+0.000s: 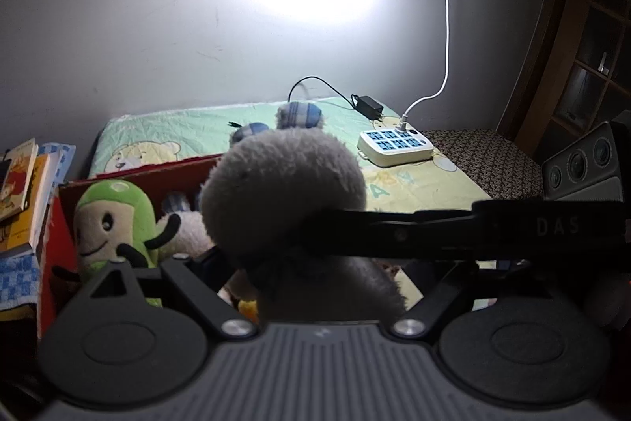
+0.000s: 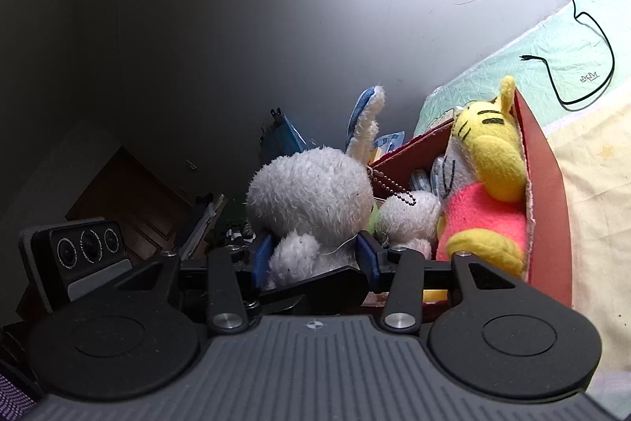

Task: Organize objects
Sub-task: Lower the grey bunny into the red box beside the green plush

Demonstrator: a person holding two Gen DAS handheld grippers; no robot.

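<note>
A grey-white plush rabbit [image 1: 284, 184] with blue checked ears fills the middle of the left wrist view. My right gripper [image 2: 313, 255] is shut on its lower body, with a blue pad on each side, and holds it beside the red box [image 2: 548, 184]. In the left wrist view, a black finger [image 1: 394, 233] of the right gripper crosses in from the right. My left gripper [image 1: 319, 263] stands spread wide around the rabbit's body; its fingertips are hidden by the fur. Inside the box are a green plush [image 1: 114, 223], a yellow and pink plush [image 2: 493, 160] and a small white plush [image 2: 410, 216].
The box stands on a bed with a green and yellow cartoon sheet [image 1: 177, 133]. Behind it lie a white power strip [image 1: 394, 143], a black adapter [image 1: 368, 103] and a loose black cable [image 2: 591, 26]. Books [image 1: 19, 184] are stacked to the left. A wall lies behind.
</note>
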